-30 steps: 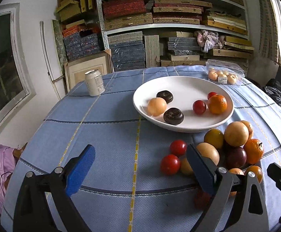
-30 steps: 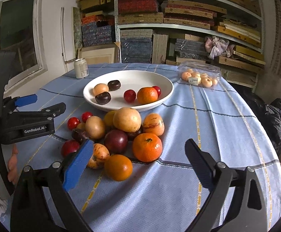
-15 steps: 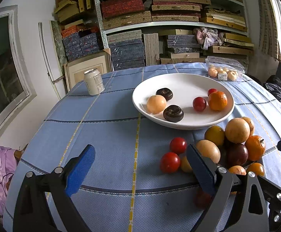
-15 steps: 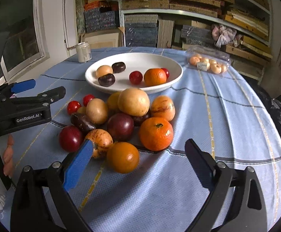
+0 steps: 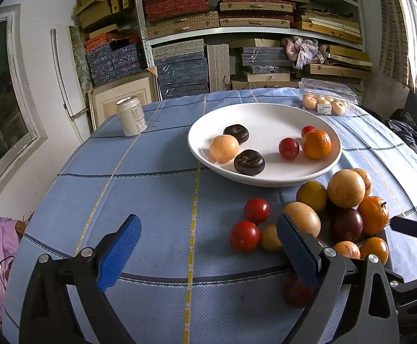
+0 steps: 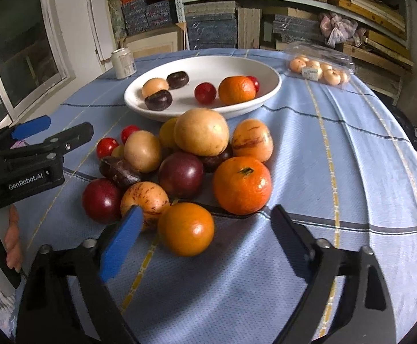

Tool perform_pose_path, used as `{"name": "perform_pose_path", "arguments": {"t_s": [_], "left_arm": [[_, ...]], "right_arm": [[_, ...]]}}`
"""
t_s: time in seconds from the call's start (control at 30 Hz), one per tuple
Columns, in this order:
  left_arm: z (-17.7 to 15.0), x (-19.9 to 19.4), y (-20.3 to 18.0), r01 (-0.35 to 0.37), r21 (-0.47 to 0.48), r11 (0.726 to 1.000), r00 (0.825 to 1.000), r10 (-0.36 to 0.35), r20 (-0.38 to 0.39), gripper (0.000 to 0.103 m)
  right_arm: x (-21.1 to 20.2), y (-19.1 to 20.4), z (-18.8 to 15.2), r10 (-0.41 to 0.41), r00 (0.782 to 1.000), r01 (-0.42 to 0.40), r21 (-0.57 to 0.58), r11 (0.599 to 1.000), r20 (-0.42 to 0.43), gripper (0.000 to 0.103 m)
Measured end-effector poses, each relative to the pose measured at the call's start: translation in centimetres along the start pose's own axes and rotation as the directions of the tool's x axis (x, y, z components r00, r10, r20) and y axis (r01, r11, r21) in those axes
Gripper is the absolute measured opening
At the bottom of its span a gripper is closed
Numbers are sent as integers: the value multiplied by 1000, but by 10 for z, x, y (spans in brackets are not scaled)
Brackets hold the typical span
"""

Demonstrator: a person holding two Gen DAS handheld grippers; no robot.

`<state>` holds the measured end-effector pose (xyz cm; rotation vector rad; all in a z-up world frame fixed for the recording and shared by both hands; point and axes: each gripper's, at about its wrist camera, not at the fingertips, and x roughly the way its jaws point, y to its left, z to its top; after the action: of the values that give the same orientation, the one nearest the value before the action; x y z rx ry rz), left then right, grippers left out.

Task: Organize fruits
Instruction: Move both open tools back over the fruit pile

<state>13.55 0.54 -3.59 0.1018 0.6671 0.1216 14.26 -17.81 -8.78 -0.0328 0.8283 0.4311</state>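
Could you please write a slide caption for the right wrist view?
Closing right gripper nears an orange fruit in the pile before the white plate.

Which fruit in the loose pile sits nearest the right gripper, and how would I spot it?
Start at the white plate, then come down through the fruit pile on the blue cloth. At its near edge, just ahead of the right gripper, lies a smooth orange fruit. The bigger tangerine behind it has a green stem; this one shows none.

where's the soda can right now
The can stands upright on the blue tablecloth at the far left of the table, left of the white plate; the right wrist view shows it beyond the plate's left edge, apart from it.
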Motion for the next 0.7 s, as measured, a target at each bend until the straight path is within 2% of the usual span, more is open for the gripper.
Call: {"name": "perform_pose_path", "arguments": {"t_s": [0.23,0.37,0.7], "left_arm": [[0,1,-1,7,7,1000,1000,-7,-5,96],[0,2,-1,10,7,1000,1000,-10,-10,96],[0,2,-1,8,8,1000,1000,-8,-10,96]], "right_arm": [[0,2,0,9,1000,-9,-6,1000,2,81],[-2,5,-1,19,1000,-19,-19,1000,8,72],[-5,9,-3,45,999,-44,-31,999,13,59]]}}
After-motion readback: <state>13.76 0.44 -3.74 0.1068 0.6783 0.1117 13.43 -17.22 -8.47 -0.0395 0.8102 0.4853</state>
